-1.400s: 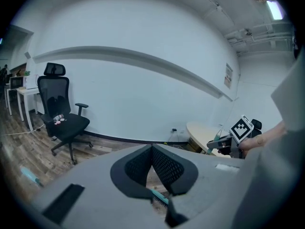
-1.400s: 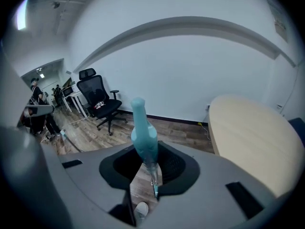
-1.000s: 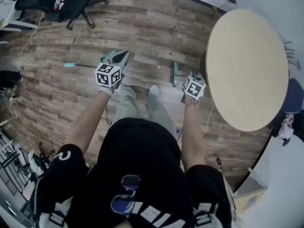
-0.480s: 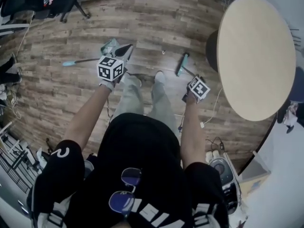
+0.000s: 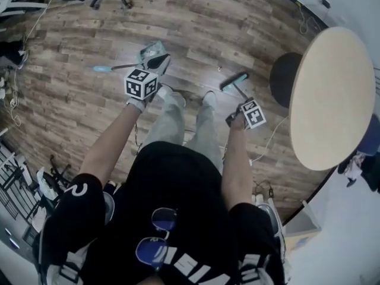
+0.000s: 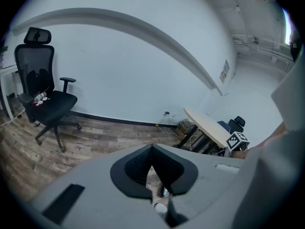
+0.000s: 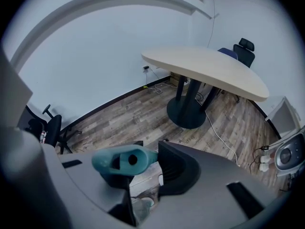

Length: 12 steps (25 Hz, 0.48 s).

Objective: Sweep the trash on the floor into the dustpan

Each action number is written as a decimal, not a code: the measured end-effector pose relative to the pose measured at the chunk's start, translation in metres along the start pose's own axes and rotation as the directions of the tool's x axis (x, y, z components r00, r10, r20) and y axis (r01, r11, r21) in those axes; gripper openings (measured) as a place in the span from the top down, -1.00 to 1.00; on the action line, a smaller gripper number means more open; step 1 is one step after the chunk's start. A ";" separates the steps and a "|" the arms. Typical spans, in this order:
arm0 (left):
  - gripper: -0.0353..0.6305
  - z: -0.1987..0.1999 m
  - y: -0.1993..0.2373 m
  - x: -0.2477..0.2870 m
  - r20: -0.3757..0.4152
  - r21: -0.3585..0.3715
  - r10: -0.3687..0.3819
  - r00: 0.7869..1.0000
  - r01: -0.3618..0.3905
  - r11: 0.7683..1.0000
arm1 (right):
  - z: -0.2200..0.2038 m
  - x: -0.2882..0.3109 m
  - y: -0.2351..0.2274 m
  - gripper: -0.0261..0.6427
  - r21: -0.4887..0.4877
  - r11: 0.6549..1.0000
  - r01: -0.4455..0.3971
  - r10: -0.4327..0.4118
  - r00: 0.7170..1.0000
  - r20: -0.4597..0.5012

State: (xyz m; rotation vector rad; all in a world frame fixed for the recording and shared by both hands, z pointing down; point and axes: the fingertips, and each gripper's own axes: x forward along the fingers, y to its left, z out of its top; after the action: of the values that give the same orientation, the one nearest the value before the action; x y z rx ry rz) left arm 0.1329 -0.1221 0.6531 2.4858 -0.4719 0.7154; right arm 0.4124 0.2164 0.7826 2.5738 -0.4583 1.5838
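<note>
In the head view my right gripper (image 5: 240, 104) is shut on the thin handle of a teal broom, whose brush head (image 5: 234, 81) lies slanted on the wood floor ahead of my right shoe. In the right gripper view the handle's teal end (image 7: 124, 161) sticks out between the jaws of that gripper (image 7: 152, 168). My left gripper (image 5: 155, 54) is raised over the floor at the left, its jaws meeting at the tips (image 6: 152, 147) with nothing seen between them. A thin stick with a teal end (image 5: 104, 68) lies left of it. A small pale speck (image 5: 218, 69) lies beyond the brush. I see no dustpan tray.
A round beige table (image 5: 335, 94) on a dark pedestal base (image 5: 285, 70) stands to the right, a cable trailing beside it. A black office chair (image 6: 45, 99) stands by the wall at the far left. My legs and pale shoes (image 5: 209, 97) are between the grippers.
The broom's brush head has swung from pointing straight ahead to lying slanted. The right gripper has shifted right with the handle. The left gripper keeps its pose.
</note>
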 end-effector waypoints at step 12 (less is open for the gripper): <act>0.90 0.003 0.123 -0.074 0.073 -0.099 0.106 0.992 -0.099 0.990 | -0.044 -0.002 0.156 0.63 -0.090 0.994 -0.061 0.060 0.998 -0.008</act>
State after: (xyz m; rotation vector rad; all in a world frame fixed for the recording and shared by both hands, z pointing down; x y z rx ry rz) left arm 0.0192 -0.2101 0.6547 2.4212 -0.6515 0.6217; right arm 0.3276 0.0789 0.7883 2.5113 -0.5984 1.5498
